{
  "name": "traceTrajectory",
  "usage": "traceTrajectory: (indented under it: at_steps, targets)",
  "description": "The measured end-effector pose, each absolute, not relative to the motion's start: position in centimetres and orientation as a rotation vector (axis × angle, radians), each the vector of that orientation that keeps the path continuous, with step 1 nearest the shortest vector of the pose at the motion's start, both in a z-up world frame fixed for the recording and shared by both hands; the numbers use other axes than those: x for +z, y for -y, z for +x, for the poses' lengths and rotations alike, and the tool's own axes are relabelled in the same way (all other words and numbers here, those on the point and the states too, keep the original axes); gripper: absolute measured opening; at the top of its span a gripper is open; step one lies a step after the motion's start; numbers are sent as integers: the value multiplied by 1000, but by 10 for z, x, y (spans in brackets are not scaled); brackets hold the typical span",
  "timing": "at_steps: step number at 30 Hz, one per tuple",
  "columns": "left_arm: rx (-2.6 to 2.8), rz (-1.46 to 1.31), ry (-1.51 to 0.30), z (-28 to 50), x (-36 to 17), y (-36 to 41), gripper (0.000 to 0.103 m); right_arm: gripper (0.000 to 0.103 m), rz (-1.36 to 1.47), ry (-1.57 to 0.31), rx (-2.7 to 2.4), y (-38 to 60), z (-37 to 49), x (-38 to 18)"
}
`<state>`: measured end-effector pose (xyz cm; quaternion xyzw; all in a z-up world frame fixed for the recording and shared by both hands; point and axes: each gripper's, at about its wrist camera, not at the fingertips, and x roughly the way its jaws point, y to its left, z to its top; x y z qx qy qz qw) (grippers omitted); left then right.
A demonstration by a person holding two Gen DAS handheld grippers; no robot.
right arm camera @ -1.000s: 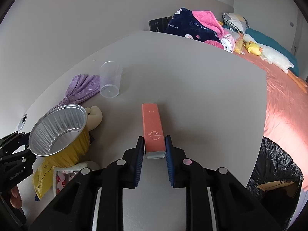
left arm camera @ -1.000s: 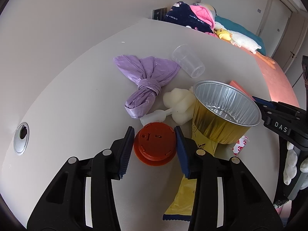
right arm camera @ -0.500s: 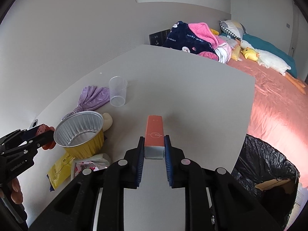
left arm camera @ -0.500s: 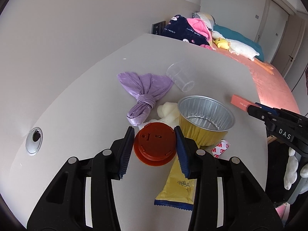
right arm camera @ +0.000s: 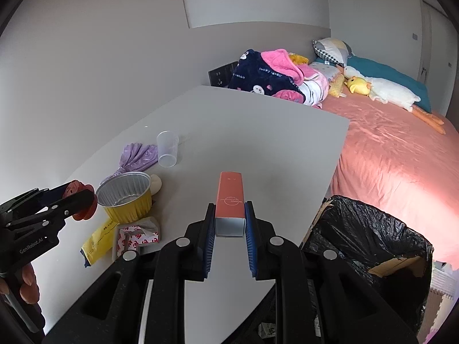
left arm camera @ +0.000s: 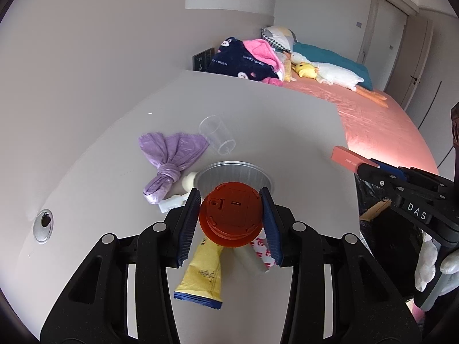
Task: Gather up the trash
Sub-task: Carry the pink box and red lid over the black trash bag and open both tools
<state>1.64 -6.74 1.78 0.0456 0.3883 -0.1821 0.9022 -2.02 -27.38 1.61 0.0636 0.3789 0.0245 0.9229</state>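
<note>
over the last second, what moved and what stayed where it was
Both grippers lifted their loads off the table: the left gripper raised the red lid, the right gripper raised the orange box, now nearer the black trash bag. No grip changed. The foil cup, purple bag, clear cup and yellow wrapper stayed put.

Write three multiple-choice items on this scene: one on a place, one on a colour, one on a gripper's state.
1. Where is the bin?
A. off the table's right edge
B. on the bed
C. on the table

2. What colour is the knotted bag?
A. green
B. purple
C. black

3. What does the left hand-held gripper hold?
A. nothing
B. clear cup
C. red lid

Key: 1 A, it stands beside the edge; 2 B, it lies purple by the cup; 3 C, both pads press the lid.
</note>
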Motion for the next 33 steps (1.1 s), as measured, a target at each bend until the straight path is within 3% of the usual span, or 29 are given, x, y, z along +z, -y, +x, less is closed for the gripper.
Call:
traceTrajectory:
  at_steps: [33]
  targets:
    - [-685,239,-793,-34,21,207,42,21,215,-719,-140,368,-102,31]
